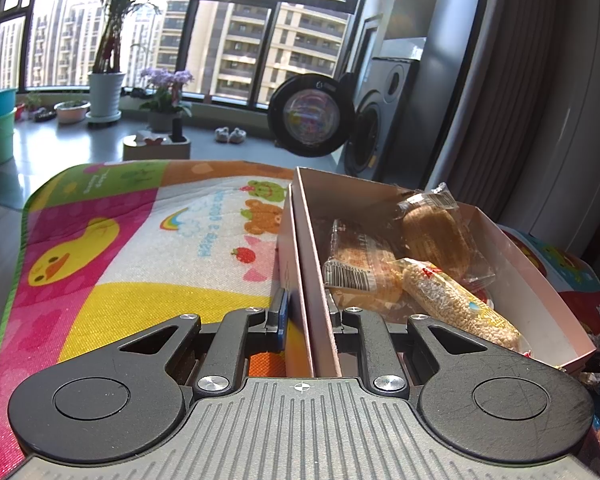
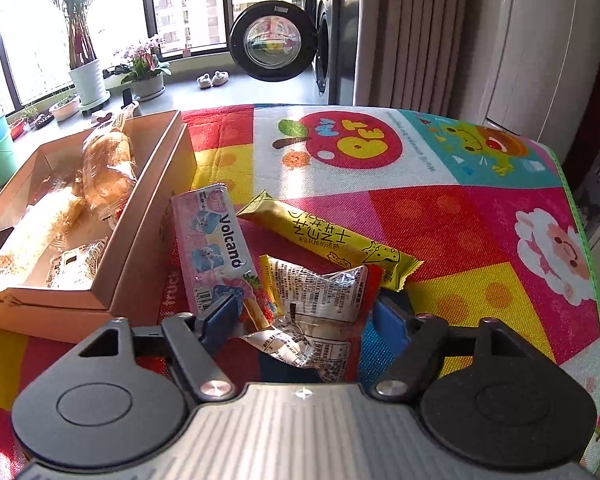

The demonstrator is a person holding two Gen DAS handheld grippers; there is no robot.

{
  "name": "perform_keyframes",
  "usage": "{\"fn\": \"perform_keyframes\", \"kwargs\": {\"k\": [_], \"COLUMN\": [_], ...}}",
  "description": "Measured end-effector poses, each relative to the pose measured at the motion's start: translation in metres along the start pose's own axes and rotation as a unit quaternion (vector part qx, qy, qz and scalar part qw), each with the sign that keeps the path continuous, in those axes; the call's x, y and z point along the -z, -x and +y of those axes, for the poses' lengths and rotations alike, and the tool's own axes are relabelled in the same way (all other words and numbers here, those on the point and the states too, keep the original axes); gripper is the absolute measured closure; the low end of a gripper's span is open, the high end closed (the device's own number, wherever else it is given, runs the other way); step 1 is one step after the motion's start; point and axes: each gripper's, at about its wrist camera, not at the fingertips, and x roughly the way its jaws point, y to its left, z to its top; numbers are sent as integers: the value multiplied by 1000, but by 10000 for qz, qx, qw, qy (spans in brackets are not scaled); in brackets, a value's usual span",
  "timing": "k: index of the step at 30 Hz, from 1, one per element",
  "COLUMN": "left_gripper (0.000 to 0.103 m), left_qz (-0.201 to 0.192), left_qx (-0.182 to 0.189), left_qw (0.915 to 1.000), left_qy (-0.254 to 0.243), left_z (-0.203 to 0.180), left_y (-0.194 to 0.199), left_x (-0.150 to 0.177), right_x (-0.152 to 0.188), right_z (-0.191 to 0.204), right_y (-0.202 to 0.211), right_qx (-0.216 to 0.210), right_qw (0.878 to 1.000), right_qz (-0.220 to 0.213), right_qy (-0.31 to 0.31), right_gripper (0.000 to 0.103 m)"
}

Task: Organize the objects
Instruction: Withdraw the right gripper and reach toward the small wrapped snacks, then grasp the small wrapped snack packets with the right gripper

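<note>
A pink cardboard box stands on the colourful mat and holds a wrapped bread, a barcoded packet and a puffed rice bar. My left gripper is shut on the box's near left wall. In the right wrist view the same box is at the left. Beside it lie a pink Volcano packet and a yellow snack bar. A crinkled silver and yellow packet lies between the spread fingers of my open right gripper.
The mat covers a table whose edges fall away at the right and far side. Beyond are a washing machine with its round door open, curtains, potted plants and windows.
</note>
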Motion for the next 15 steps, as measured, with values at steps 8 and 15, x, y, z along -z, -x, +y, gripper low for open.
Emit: {"fn": "perform_keyframes", "kwargs": {"k": [8,15], "left_gripper": [84,84], "left_qz": [-1,0], "left_qx": [-1,1], "left_qw": [10000,10000], "left_qy": [-1,1], "left_z": [0,0], "left_y": [0,0], "left_x": [0,0], "right_x": [18,39], "right_z": [0,6], "right_y": [17,26], "right_qx": [-91,-218], "right_qw": [9997,9988], "right_qz": [211,430], "right_qy": [-50,-80], "right_gripper": [65,74]}}
